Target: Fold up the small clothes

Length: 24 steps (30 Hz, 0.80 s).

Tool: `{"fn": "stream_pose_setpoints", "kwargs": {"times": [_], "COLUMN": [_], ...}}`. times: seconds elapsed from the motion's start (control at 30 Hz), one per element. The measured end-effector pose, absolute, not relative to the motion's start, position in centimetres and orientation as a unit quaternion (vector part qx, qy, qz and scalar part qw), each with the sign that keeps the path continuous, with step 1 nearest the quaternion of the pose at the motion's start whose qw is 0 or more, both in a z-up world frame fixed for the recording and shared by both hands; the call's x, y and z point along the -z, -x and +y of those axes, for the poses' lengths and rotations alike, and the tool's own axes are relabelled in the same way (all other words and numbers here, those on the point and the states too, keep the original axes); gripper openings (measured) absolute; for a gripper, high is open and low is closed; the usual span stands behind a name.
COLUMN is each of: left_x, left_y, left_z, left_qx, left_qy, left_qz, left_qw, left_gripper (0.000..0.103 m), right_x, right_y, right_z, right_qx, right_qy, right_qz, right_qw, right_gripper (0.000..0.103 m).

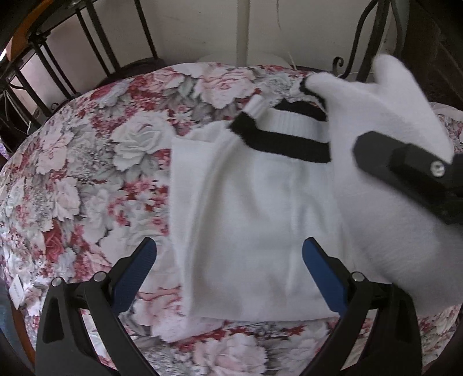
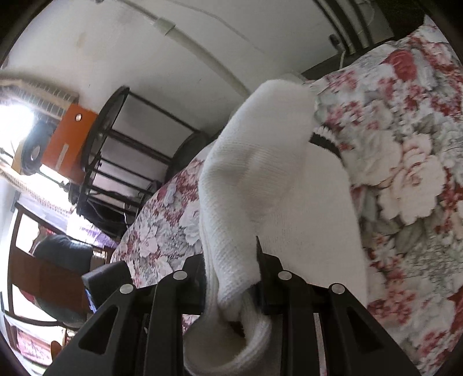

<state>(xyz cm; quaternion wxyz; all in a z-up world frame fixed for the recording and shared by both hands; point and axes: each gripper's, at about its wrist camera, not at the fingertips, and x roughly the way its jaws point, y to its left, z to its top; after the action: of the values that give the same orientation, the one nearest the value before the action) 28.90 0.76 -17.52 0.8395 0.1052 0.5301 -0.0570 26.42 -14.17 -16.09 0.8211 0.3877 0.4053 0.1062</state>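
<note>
A white knitted garment with black ribbed trim (image 1: 249,208) is seen lying on a desk covered by a red, pink and grey floral cloth (image 1: 86,173). In the left wrist view, the garment's left part is already folded inward, so that a straight vertical edge is formed on its left side, and its bottom edge lies just beyond the fingers. The black trim (image 1: 286,144) is seen at the far end of the garment.

The left gripper (image 1: 228,272) is held above the near edge of the garment with its blue-padded fingers (image 1: 136,277) spread wide; nothing is held between them. Whether the pads touch the fabric cannot be told.

The right gripper (image 2: 231,277) is closed on a fold of the white knit, which is bunched between the black fingers and hangs out below them in a loop. The held right portion of the garment (image 1: 399,162) is lifted off the desk and stands raised above the flat part.

Bare floral cloth is left open to the left of the garment and along the near rim of the round desk. Behind the far edge a black metal railing (image 1: 95,37) and a white wall (image 1: 202,26) are seen. In the right wrist view, a black metal frame (image 2: 121,150) and an orange box (image 2: 72,138) are seen well beyond the desk.
</note>
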Motion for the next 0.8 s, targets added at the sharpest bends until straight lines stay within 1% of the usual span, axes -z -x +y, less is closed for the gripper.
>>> {"fn": "stream_pose_setpoints", "kwargs": {"times": [0.17,0.43,0.53,0.57,0.6,0.63,0.7,0.77,0.8], "left_x": [17.7,19.1,19.5,19.9,20.3,20.9,21.3,20.7,19.9], "left_y": [-29.5,-30.0,-29.8,-29.7,-29.8,-29.9,-30.2,-30.7,-31.0], "left_z": [3.2,7.3,8.1,8.2,8.3,8.7,9.9,11.9,13.0], "left_qx": [0.041,0.014,0.011,0.010,0.004,-0.006,-0.021,-0.050,-0.063], "left_qy": [-0.105,-0.099,-0.110,-0.122,-0.133,-0.144,-0.141,-0.122,-0.107], "left_qz": [0.538,0.579,0.586,0.589,0.593,0.597,0.604,0.602,0.597], "left_qw": [0.835,0.809,0.803,0.799,0.794,0.789,0.784,0.788,0.793], "left_gripper": [0.098,0.098,0.098,0.098,0.098,0.098,0.098,0.098,0.098], "right_x": [16.7,18.1,19.3,20.1,20.8,21.8,23.1,22.6,22.1], "right_y": [-27.5,-28.2,-28.4,-28.6,-28.6,-28.6,-28.5,-28.6,-28.5], "right_z": [-11.3,-7.5,-6.5,-6.4,-6.4,-6.5,-6.6,-6.7,-6.9], "right_qx": [-0.125,-0.154,-0.159,-0.160,-0.161,-0.159,-0.164,-0.173,-0.179], "right_qy": [-0.371,-0.362,-0.353,-0.351,-0.359,-0.371,-0.390,-0.392,-0.396], "right_qz": [0.415,0.434,0.454,0.467,0.476,0.485,0.498,0.504,0.500], "right_qw": [0.821,0.810,0.802,0.795,0.787,0.776,0.757,0.750,0.749], "right_gripper": [0.026,0.026,0.026,0.028,0.035,0.037,0.038,0.041,0.047]}}
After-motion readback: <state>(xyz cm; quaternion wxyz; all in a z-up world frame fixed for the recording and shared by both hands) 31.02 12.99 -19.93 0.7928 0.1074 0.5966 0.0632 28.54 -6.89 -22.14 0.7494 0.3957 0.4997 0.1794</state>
